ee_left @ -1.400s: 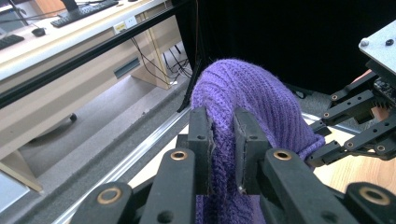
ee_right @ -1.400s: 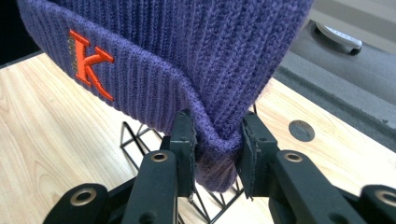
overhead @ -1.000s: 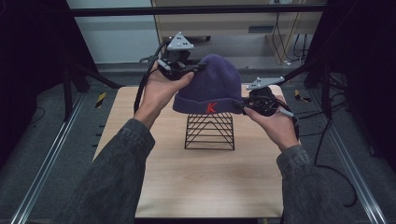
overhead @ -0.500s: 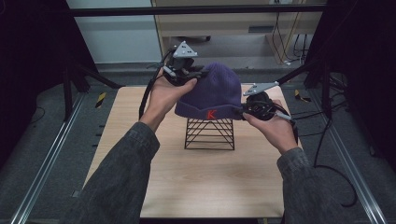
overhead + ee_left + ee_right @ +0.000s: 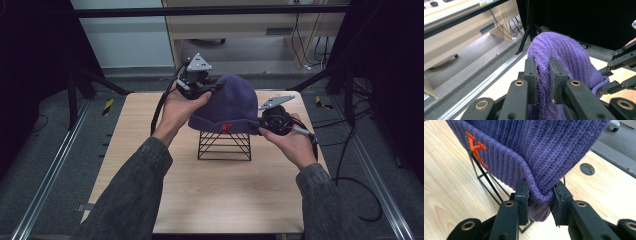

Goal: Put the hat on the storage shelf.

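Purple hat (image 5: pixel 227 102) held over wire stand (image 5: pixel 224 146) by both grippers

Left gripper (image 5: pixel 196 86) is clamped on the knit at the hat's back-left, up near the crown; right gripper (image 5: pixel 274 119) pinches the folded brim at its right edge — hat stretched between them, directly above the stand, brim about level with the stand's top. Looks like a straight lift or drop — both hands equally close.

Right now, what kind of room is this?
Probably a lab or workshop, not a home: a bare wooden table sits inside a black metal frame, cables hang by a workbench behind, and someone is handling a hat with grippers.
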The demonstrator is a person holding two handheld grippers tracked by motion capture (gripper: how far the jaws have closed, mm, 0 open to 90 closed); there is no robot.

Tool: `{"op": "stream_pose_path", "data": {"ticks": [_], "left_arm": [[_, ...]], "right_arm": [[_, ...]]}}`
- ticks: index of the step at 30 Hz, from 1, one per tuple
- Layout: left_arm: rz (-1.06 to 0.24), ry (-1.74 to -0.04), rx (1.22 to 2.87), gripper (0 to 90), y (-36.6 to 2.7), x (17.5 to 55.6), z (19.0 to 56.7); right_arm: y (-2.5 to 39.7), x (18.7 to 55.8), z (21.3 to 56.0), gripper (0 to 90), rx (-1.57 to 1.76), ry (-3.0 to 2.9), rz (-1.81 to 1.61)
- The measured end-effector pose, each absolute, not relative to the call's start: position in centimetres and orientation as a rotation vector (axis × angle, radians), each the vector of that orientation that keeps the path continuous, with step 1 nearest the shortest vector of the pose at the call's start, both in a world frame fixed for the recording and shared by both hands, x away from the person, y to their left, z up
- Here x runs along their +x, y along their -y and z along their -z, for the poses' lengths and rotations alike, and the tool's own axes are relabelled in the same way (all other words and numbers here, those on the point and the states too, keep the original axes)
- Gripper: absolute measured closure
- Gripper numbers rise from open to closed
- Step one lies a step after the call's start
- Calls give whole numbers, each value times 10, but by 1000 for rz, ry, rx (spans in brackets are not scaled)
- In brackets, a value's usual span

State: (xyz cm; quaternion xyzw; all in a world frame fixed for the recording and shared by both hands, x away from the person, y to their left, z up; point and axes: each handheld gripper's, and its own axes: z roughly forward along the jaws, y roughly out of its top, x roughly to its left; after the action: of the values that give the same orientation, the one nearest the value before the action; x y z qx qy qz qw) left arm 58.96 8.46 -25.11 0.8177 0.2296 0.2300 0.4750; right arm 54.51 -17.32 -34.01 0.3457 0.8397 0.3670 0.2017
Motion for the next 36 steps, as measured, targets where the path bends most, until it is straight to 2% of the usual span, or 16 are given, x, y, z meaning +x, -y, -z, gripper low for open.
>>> {"op": "stream_pose_path", "data": {"ticks": [36], "left_arm": [[-536, -548, 2021, 776, -93, 579, 274]], "right_arm": [[180, 538, 358, 689, 987, -2354, -1031]]}}
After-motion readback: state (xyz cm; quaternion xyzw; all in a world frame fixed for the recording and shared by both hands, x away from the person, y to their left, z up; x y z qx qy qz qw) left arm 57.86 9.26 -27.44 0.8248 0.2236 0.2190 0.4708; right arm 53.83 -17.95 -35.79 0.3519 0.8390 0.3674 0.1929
